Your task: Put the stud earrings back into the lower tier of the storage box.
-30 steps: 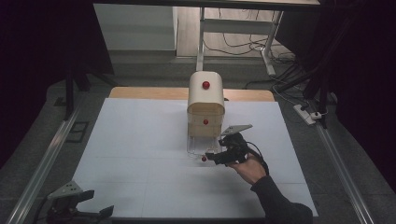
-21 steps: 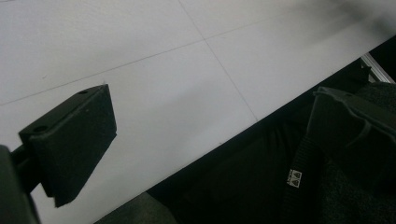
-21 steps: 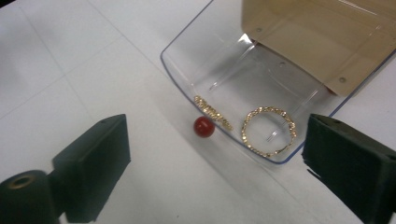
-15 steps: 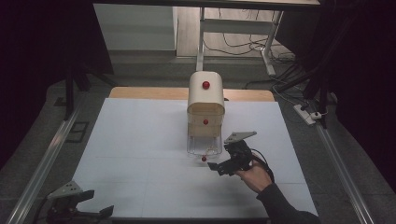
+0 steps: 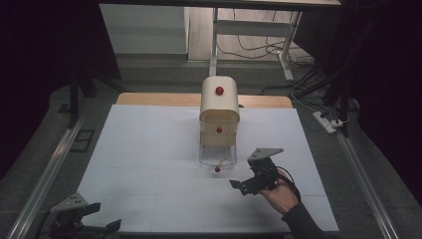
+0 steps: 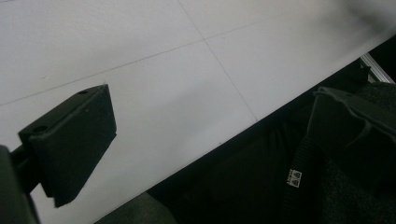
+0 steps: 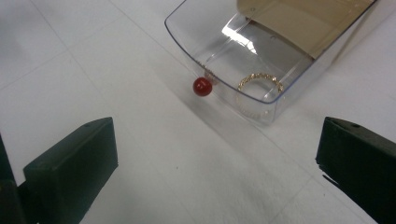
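A small cream cabinet (image 5: 219, 105) with red knobs stands at the middle of the white table (image 5: 149, 149). Its clear bottom drawer (image 5: 217, 158) (image 7: 261, 51) is pulled out toward me, with a red knob (image 5: 217, 170) (image 7: 202, 87) on its front. A gold beaded ring (image 7: 260, 83) lies inside the drawer near the front wall. My right gripper (image 5: 240, 186) (image 7: 215, 163) is open and empty, a short way in front of the drawer and to its right, pointing at the knob. My left gripper (image 5: 84, 223) (image 6: 210, 135) stands open and empty at the table's near left edge.
The table's near edge (image 6: 261, 121) runs under the left gripper, with dark floor and a black strap (image 6: 303, 177) below. Metal rails (image 5: 45, 169) flank the table. A desk frame (image 5: 249, 30) and cables lie behind it.
My right gripper has drawn back from the drawer's red knob toward me and to the right. The drawer stays pulled out. The left gripper has not moved.
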Tool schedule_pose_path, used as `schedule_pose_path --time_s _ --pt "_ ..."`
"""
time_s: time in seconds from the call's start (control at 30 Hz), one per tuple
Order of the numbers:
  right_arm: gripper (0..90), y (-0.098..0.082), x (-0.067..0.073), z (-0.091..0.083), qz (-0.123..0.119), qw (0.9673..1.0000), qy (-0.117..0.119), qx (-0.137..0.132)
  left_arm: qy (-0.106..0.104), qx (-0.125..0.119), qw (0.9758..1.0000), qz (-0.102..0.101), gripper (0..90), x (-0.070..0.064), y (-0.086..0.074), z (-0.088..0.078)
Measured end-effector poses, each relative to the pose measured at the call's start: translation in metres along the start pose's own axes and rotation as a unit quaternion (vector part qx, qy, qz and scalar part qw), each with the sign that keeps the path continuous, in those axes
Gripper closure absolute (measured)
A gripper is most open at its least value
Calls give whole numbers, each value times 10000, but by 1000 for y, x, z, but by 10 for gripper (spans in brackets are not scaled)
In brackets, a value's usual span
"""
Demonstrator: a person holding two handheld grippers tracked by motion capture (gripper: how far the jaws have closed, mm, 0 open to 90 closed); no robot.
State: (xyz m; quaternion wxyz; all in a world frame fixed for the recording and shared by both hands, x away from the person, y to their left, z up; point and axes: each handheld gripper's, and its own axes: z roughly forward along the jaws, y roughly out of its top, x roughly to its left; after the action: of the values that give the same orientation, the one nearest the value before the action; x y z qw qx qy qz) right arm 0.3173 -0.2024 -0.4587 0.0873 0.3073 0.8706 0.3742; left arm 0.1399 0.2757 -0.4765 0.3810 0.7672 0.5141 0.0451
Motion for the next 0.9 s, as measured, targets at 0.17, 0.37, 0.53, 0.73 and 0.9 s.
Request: schedule_pose_path --time_s 0.17,0.37,0.53,0.73,0.9 --pt "0 -9 1 -7 -52 9999 -60 61 -3 -1 10000 -5 13 0 0 0" --pt "0 -18 0 -16 7 9999 -116 61 -2 -1 10000 -6 13 0 0 0" --pt "0 -28 -2 -26 87 9998 -169 76 -4 4 10000 -10 14 0 0 0" --pt "0 -39 -3 -37 147 9995 -258 119 -6 0 10000 -18 13 0 0 0" --pt "0 -47 -3 -45 218 9991 -328 124 -5 1 10000 -20 13 0 0 0"
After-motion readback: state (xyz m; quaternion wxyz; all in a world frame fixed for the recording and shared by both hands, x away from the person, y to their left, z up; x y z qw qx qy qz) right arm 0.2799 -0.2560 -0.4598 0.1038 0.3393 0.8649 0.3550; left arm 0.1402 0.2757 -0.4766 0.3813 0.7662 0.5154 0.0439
